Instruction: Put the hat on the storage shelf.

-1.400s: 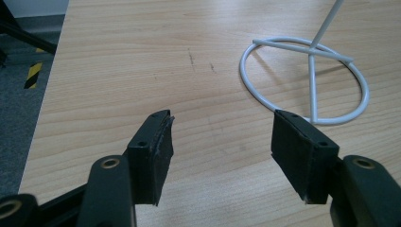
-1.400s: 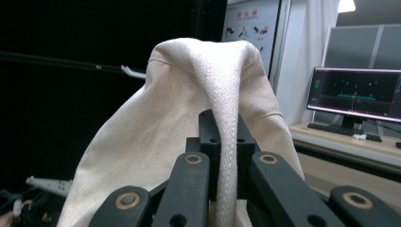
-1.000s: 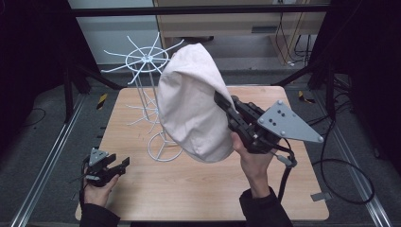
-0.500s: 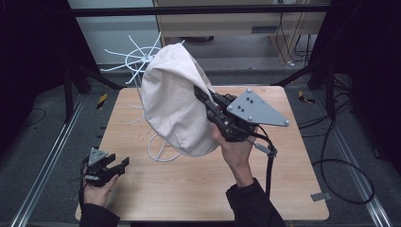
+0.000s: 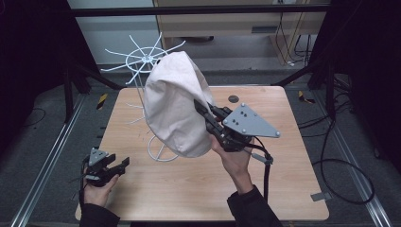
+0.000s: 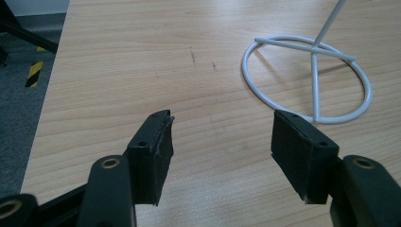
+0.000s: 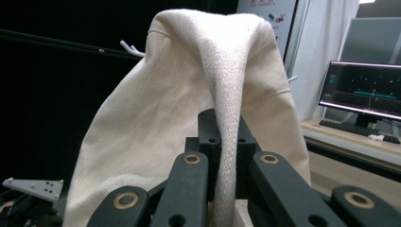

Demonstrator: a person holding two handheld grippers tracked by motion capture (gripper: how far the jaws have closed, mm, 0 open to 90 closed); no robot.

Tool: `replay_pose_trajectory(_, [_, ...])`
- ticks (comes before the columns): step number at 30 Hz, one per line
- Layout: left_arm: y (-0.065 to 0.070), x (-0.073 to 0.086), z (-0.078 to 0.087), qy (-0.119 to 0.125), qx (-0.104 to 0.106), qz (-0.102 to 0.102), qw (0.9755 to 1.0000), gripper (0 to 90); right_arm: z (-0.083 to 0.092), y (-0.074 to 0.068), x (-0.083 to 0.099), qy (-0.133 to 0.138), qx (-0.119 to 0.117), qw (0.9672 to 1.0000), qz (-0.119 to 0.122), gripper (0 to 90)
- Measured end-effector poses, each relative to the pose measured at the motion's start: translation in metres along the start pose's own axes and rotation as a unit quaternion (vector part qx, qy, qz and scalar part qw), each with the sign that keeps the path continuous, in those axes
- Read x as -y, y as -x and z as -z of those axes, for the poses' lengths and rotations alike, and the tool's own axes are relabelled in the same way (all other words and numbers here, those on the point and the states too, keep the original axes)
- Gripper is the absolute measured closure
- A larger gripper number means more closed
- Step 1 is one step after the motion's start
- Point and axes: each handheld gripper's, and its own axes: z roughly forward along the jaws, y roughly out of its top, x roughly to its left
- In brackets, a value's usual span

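Note:
A cream cloth bag [image 5: 173, 104] hangs in the air above the table, in front of a white wire stand [image 5: 146, 59]. My right gripper [image 5: 202, 109] is shut on the bag's right side. Seen along its jaws, a thick fold of the cloth bag [image 7: 226, 118] is pinched between them at the right gripper [image 7: 225, 142]. The bag hides the stand's pole and part of its ring base [image 5: 153, 152]. At the table's near left corner my left gripper [image 5: 111, 165] rests low, open, with nothing between its pads [image 6: 153, 149]; beyond them lies the ring base [image 6: 307, 78].
The wooden table [image 5: 293, 156] has bare room to the right and front. A small dark disc [image 5: 232, 99] lies near the far edge. Metal rails and cables run on the floor around the table. A lit monitor [image 7: 361, 90] stands off to one side.
My right gripper has carried the bag leftward and downward, closer over the wire stand. The left gripper has stayed where it was.

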Motion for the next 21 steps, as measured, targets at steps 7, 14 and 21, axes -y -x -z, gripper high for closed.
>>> replay_pose_trajectory(7, [0.0, 0.0, 0.0, -0.001, 0.0, -0.001, 1.0, 39.0, -0.001, 0.0, 0.012, -0.024, -0.007, 0.9996, -0.01, 86.8])
replay_pose_trajectory(14, [0.0, 0.0, -0.001, -0.003, 0.0, 0.0, 1.0, 39.0, -0.008, 0.0, 0.025, -0.054, -0.012, 0.9983, -0.02, 85.3])
replay_pose_trajectory(21, [0.0, 0.0, -0.001, -0.003, -0.001, -0.001, 1.0, 39.1, -0.018, -0.001, 0.031, -0.077, -0.011, 0.9966, -0.026, 84.2])
